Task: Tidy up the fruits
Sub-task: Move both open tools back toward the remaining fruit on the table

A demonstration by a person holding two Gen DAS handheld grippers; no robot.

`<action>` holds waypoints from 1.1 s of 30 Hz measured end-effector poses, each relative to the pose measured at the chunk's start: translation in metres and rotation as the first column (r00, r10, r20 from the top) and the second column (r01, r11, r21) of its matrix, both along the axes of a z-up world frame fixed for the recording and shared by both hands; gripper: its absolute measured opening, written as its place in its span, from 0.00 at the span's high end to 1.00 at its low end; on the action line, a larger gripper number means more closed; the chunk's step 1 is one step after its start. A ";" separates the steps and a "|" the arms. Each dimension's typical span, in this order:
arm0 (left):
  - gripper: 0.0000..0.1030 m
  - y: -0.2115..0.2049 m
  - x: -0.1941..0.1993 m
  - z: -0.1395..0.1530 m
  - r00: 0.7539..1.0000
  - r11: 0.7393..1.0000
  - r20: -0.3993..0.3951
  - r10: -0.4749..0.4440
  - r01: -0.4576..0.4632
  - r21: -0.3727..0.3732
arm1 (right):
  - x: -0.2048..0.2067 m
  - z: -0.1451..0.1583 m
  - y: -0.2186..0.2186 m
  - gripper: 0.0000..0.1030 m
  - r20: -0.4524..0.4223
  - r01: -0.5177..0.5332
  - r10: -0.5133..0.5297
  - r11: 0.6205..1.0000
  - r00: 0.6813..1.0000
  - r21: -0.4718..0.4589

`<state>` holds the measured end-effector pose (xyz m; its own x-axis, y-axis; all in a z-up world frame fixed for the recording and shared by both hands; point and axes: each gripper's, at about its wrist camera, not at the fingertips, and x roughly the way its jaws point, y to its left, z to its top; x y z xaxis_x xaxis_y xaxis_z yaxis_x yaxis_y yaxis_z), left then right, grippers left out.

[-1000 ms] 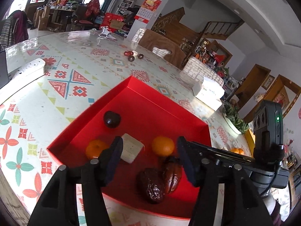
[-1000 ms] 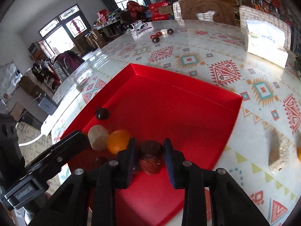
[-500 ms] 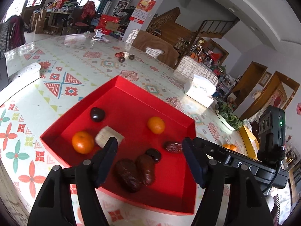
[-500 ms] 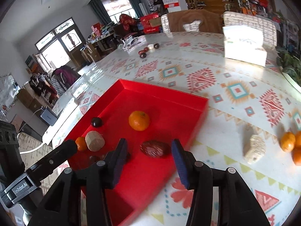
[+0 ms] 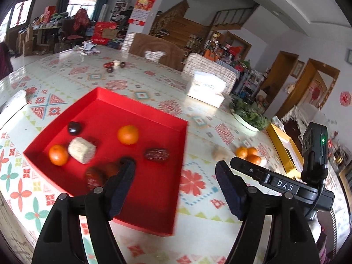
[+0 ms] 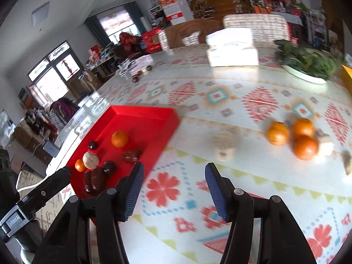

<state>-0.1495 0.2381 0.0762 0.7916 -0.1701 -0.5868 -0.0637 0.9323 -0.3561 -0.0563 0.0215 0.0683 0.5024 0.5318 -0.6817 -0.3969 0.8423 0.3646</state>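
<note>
On the patterned table [image 6: 220,198], near its front edge, sits the red tray [image 5: 140,198], shallow-walled, one corner pointing away from the grippers.

- Tray contents: two oranges, one toward the middle [image 5: 127,134] and one by the left wall [image 5: 58,154]; a pale block [image 5: 81,149] touching the left orange; a dark round fruit [image 5: 74,128] behind them; a date [image 5: 156,154] lying alone; more dates [image 5: 96,176] bunched near the front wall. Spread loosely, not sorted by kind, so the tray reads as a collecting bin.
- Left gripper [image 5: 175,187]: jaws opening, nothing between them; it hangs over the tray's right front part and the bare cloth beside it.
- Right gripper [image 6: 175,189]: jaws opening, empty, pointing down at bare table just right of the tray.
- Still loose on the table: three oranges [image 6: 292,136] touching in a cluster, a pale lump [image 6: 223,143] between cluster and tray, another pale piece [image 6: 348,160] at the far right, blurred.

Judgement: both grippers look freed up for the next pick; the loose cluster seems the likely target.

Room to move: cloth between tray and cluster is bare, an easy path. The tray's low right wall is the only edge to clear on return. A greens plate [image 6: 308,74] and tissue box [image 6: 231,52] sit well behind, out of the way. Touching oranges may roll when one is pulled.
</note>
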 end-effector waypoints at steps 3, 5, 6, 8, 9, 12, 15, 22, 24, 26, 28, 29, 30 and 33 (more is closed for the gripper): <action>0.27 -0.023 -0.001 0.005 0.999 0.999 0.006 -0.032 0.032 0.043 | -0.005 0.000 -0.025 0.35 0.002 0.040 -0.040 0.999 0.999 0.002; 0.27 -0.040 -0.005 0.009 0.999 0.995 0.016 -0.048 0.047 0.089 | -0.009 -0.001 -0.044 0.33 0.001 0.071 -0.071 0.997 0.997 0.005; 0.27 -0.044 -0.006 0.011 0.998 0.993 0.021 -0.052 0.050 0.105 | -0.011 -0.001 -0.051 0.32 0.000 0.085 -0.085 0.996 0.996 0.006; 0.27 -0.059 -0.011 0.016 0.997 0.987 0.037 -0.065 0.058 0.152 | -0.015 0.000 -0.068 0.32 0.000 0.112 -0.112 0.994 0.994 0.010; 0.27 -0.067 -0.015 0.019 0.996 0.982 0.048 -0.076 0.066 0.179 | -0.017 0.001 -0.075 0.31 0.001 0.126 -0.126 0.992 0.992 0.011; 0.27 -0.083 -0.024 0.026 0.992 0.973 0.070 -0.103 0.086 0.216 | -0.027 0.004 -0.098 0.30 0.007 0.165 -0.165 0.986 0.986 0.024; 0.27 -0.097 -0.037 0.035 0.987 0.968 0.095 -0.126 0.102 0.228 | -0.041 0.008 -0.118 0.30 0.023 0.195 -0.196 0.980 0.980 0.030; 0.25 -0.116 -0.070 0.071 0.967 0.960 0.187 -0.174 0.124 0.252 | -0.085 0.034 -0.166 0.29 0.075 0.272 -0.274 0.962 0.959 0.037; 0.16 -0.121 -0.081 0.085 0.954 0.956 0.233 -0.188 0.124 0.265 | -0.097 0.047 -0.181 0.27 0.110 0.299 -0.302 0.953 0.947 0.040; 0.14 -0.124 -0.094 0.099 0.939 0.949 0.281 -0.199 0.114 0.294 | -0.109 0.060 -0.199 0.21 0.155 0.347 -0.350 0.937 0.924 0.050; 0.14 -0.126 -0.101 0.104 0.931 0.944 0.296 -0.211 0.115 0.310 | -0.116 0.065 -0.213 0.19 0.166 0.383 -0.389 0.921 0.906 0.069; 0.14 -0.127 -0.102 0.107 0.930 0.943 0.299 -0.214 0.118 0.310 | -0.118 0.067 -0.220 0.19 0.159 0.394 -0.402 0.916 0.902 0.081; 0.14 -0.126 -0.104 0.109 0.930 0.944 0.298 -0.218 0.123 0.306 | -0.120 0.069 -0.225 0.19 0.148 0.401 -0.411 0.912 0.900 0.091; 0.14 -0.123 -0.109 0.125 0.924 0.949 0.312 -0.222 0.131 0.286 | -0.128 0.083 -0.240 0.19 0.144 0.426 -0.440 0.897 0.886 0.121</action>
